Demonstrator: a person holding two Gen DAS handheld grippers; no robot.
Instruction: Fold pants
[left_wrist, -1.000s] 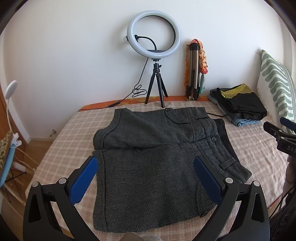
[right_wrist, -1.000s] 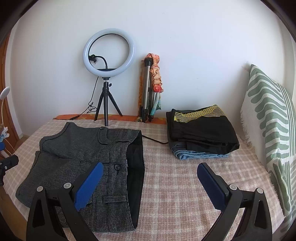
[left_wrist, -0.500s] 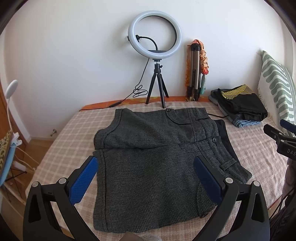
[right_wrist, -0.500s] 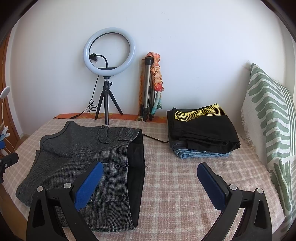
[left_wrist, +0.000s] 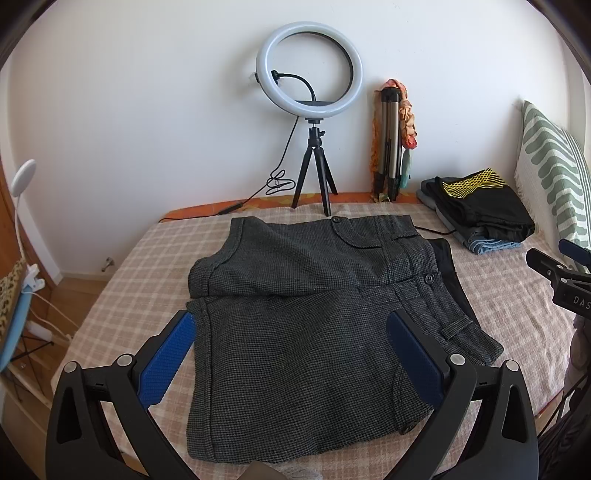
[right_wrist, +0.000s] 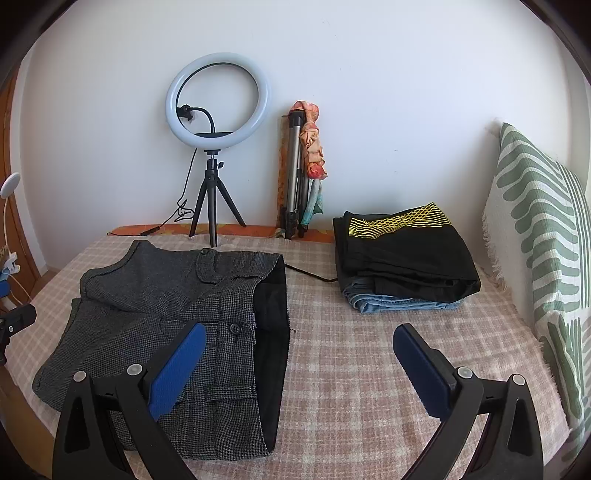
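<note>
Folded dark grey houndstooth wool pants (left_wrist: 314, 325) spread flat on a bed covered with a pink-and-cream checked blanket (right_wrist: 362, 369), waistband with black lining turned toward the bed's right side, one half doubled over the other. Left gripper (left_wrist: 291, 354), black with blue-padded fingers (left_wrist: 166, 362), poised above the near hem of the pants, fingers spread wide and released, gripping nothing. Right gripper (right_wrist: 295, 365), same build, hovering over the waistband end and bare blanket beside it, fingers (right_wrist: 421, 365) likewise parted and empty; its black tip also seen at the right edge of the left wrist view.

Behind the pants, against the white wall: a round white ring light on a small black tripod (left_wrist: 308, 77), cable trailing to the left. Just beside it, a collapsed silver tripod (right_wrist: 293, 177) leaning upright with an orange-and-pink patterned scarf (right_wrist: 314, 147) draped over it. Farther right, well apart from the pants, a stack of folded clothes (right_wrist: 402, 254), black garment with yellow mesh pattern on top, blue denim at the bottom. At the bed's right end, a white cushion with green stripes (right_wrist: 543, 236) propped upright. At the far left, a white lamp head (left_wrist: 24, 177) on a thin stalk.
</note>
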